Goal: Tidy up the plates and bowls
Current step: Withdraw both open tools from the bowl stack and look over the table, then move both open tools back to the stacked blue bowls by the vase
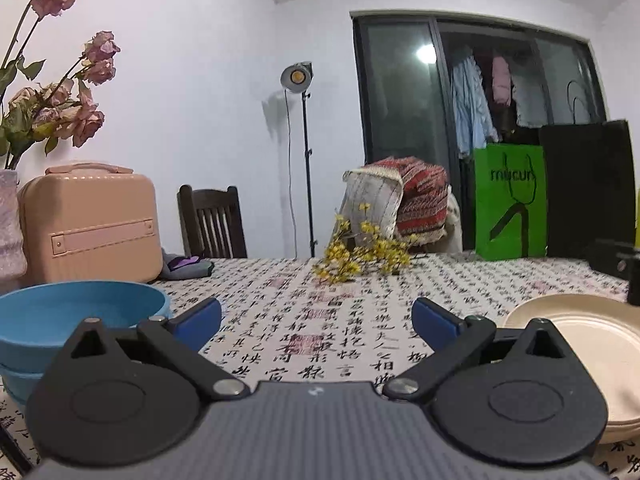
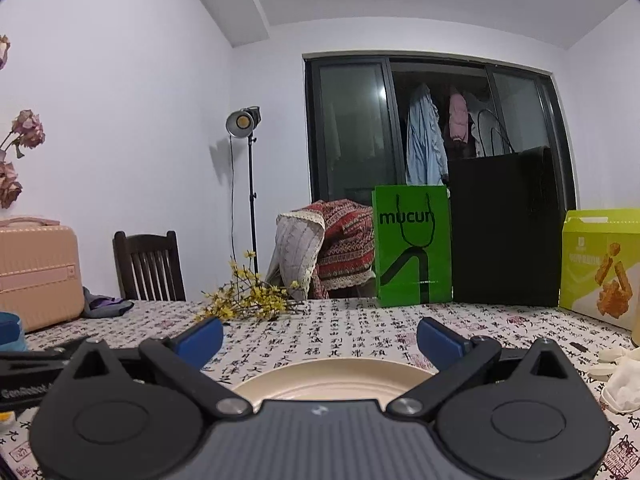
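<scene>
In the left wrist view a blue bowl (image 1: pixel 76 316), stacked on another blue one, sits at the left on the calligraphy tablecloth. A cream plate (image 1: pixel 592 344) lies at the right. My left gripper (image 1: pixel 316 320) hovers between them, open, with nothing between its blue pads. In the right wrist view my right gripper (image 2: pixel 320 338) is open just above the near side of the cream plate (image 2: pixel 332 380), its pads apart and empty. A sliver of the blue bowl (image 2: pixel 10 332) shows at the left edge.
A pink case (image 1: pixel 88 224), a vase of dried roses (image 1: pixel 52 92) and yellow flower sprigs (image 1: pixel 360 256) occupy the table's back. A green bag (image 2: pixel 412 248), black bag (image 2: pixel 504 228) and yellow box (image 2: pixel 600 260) stand at the far right, white gloves (image 2: pixel 624 380) nearby.
</scene>
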